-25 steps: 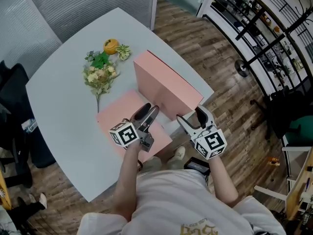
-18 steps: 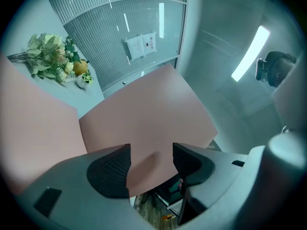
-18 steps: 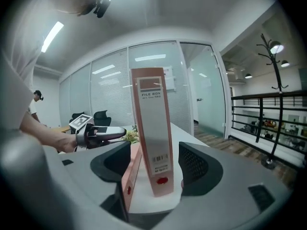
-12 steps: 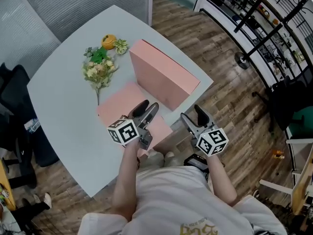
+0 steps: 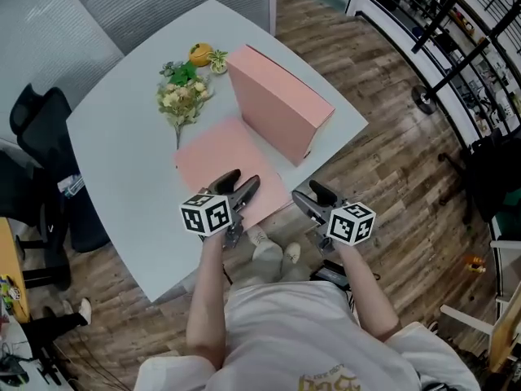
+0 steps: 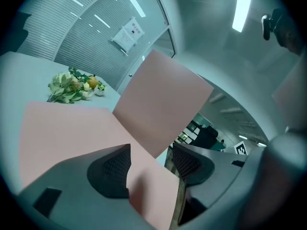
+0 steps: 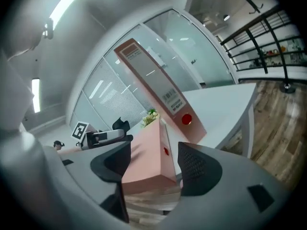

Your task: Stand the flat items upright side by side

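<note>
Both pairs of fingers wide, empty: left gripper [image 5: 244,178] over flat binder [image 5: 221,155], right gripper [image 5: 305,192] seemingly beside it.

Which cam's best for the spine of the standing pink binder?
Right gripper view: the standing binder turns its spine to that camera, label strip and red dot plain. Head view shows the standing binder from above, its spine a thin sliver. Left gripper view shows the standing binder by its broad cover only.

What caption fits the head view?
Left gripper and right gripper, both open, at a flat pink binder beside an upright binder.
</note>
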A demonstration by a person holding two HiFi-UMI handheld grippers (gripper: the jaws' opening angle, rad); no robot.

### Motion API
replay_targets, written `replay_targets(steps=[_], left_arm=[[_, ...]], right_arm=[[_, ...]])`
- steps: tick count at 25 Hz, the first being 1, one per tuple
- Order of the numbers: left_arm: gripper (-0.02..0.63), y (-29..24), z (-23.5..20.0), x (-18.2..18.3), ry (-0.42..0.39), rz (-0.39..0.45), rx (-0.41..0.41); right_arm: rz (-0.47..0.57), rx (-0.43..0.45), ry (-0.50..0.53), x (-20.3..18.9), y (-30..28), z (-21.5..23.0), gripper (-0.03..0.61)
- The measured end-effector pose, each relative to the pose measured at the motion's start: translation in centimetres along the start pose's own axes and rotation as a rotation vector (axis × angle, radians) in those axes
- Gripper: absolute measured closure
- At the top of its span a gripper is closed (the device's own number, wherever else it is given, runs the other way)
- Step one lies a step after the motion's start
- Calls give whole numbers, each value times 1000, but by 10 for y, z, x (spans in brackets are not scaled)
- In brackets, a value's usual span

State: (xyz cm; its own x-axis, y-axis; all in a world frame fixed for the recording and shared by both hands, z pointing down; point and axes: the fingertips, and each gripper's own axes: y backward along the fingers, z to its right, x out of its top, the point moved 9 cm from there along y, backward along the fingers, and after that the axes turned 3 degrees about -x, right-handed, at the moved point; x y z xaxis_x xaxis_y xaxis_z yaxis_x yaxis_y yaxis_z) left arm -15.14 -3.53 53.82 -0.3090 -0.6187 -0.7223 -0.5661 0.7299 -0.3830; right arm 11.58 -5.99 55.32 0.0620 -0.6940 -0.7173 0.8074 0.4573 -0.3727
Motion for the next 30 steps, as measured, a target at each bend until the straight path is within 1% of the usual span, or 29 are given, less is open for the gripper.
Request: replay_targets(steps=[2,5,7,10,12,16,19,21,22,24,30], left_arm=[[353,7,1,-5,-43,-34,50],[350,11,-1,-10,-111,-74,117],[350,11,-7,-12,-146,-102,148],[348,13,-12,-19,-183,-152,193],[346,11,-12,-18,-227,-184,221],[342,5,-13,-21,-318,-264,269],[342,-1,-14,-27,-387,-331,293],[341,-5,-13,-32,-439,-365,309],[341,-6,-12,-33,-449,-368,313],[342,-7,-12,-33,-443,-366,312],[341,-7,-13,-33,-437,-366,308]], right_arm=[[-40,11,-35,-11,-1,0,265],[-81,-9,-87,-25,-3,7,265],[-82,-3,-167,-33,-9,14,264],[-59,6,-334,-48,-11,24,258],[-46,11,-387,-52,-14,30,249],[-66,47,-418,-62,-27,29,236],[-89,49,-431,-71,-39,28,229],[-96,54,-459,-74,-45,28,225],[-98,62,-475,-75,-47,28,224],[-107,78,-495,-76,-53,28,225],[-142,105,-529,-76,-60,30,225]])
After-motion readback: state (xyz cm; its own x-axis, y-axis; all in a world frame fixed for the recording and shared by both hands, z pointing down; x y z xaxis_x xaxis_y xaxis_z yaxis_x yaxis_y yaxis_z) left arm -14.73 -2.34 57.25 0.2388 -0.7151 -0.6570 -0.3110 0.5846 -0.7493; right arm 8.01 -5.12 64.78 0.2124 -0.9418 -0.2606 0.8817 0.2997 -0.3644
